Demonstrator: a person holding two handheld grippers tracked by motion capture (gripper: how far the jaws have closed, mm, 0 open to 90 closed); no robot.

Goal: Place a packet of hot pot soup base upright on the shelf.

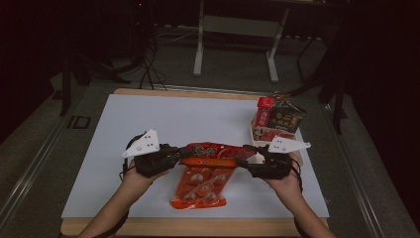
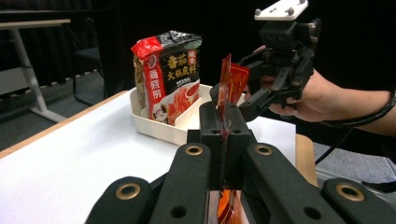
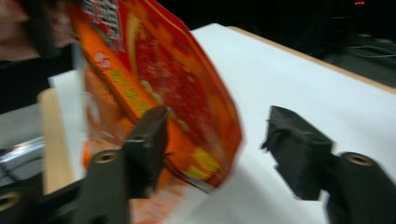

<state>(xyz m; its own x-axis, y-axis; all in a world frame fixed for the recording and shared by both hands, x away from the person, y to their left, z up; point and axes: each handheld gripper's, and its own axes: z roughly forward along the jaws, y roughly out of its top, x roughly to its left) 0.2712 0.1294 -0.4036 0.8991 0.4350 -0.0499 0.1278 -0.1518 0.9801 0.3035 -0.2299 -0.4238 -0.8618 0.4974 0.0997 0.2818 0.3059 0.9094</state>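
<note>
Left gripper is clamped shut on the upper edge of the red snack bag, holding it lifted above the white table near the front centre; the left gripper view shows both jaws pinching the thin seam, bag edge-on. Right gripper sits at the bag's right end with its jaws apart; in the right gripper view the bag lies between them, resting against one jaw while the other stands clear, so no grip yet on that side. Far right on the table: a white tray with a dark seasoning packet standing in it. Risks, as judged: the bag hangs from one narrow pinch, so it may swing or twist, and the right jaws could close on a corner only, or on air. A glossy film under a shallow bite could slip out. If the bag is headed for the tray, a swing could also tip the standing packet.
</note>
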